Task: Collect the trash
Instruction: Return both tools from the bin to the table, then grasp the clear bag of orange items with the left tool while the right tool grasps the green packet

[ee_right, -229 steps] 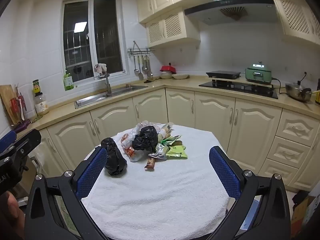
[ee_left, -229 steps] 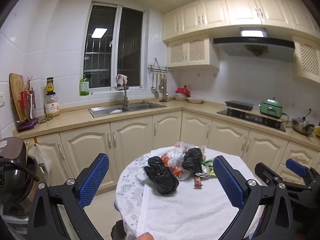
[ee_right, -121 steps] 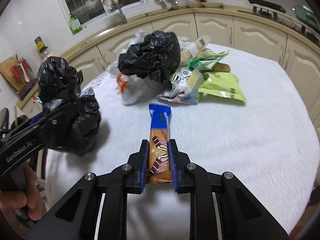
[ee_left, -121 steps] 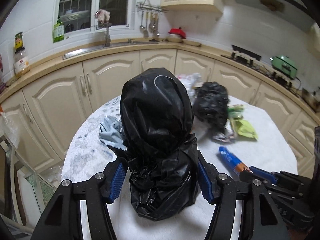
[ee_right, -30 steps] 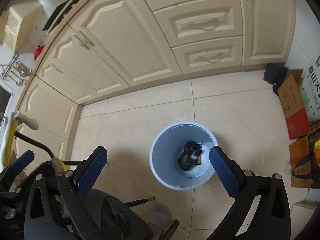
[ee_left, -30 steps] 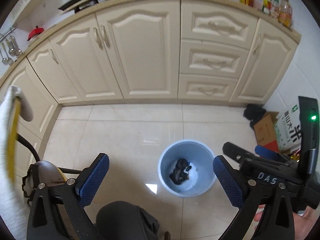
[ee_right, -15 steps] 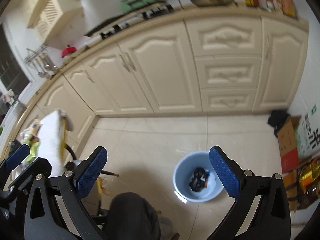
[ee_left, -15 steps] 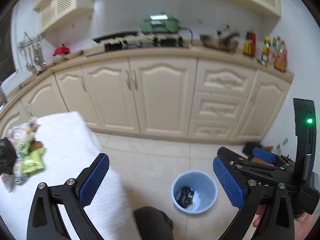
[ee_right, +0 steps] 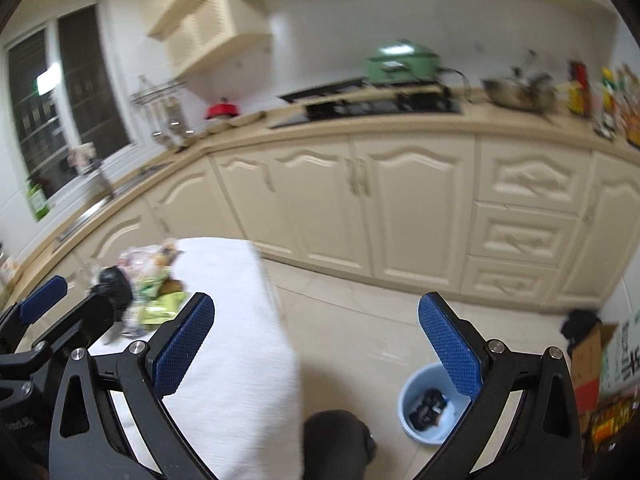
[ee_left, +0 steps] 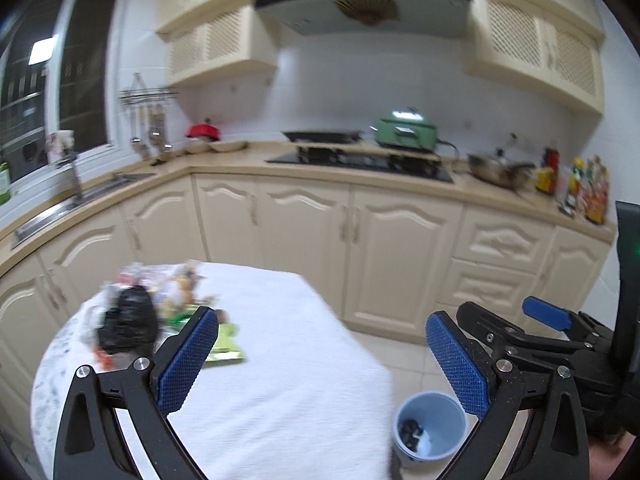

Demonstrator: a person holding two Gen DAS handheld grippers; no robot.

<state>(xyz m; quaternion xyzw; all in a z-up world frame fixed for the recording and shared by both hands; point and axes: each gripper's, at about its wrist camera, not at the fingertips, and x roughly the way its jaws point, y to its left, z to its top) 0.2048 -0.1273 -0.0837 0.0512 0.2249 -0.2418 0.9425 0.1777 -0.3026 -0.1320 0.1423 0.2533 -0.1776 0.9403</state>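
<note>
Trash point(ee_left: 132, 316) — on table, beyond left hand-held gripper point(ee_left: 320, 360).

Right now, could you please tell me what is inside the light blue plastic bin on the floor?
The light blue plastic bin holds a crumpled black bag. Anything beneath the bag is hidden.

Table at left, bin on the floor to its right, cabinets behind.
The trash pile point(ee_left: 160, 308) lies on the far left part of the table point(ee_left: 288, 360). The bin point(ee_left: 430, 430) stands on the floor point(ee_right: 360, 320) just beside the table's right edge, with trash inside. Cabinets point(ee_left: 360, 240) run behind both; the stove point(ee_left: 360, 158) sits on top of them, the sink point(ee_left: 76, 204) to the left.
</note>
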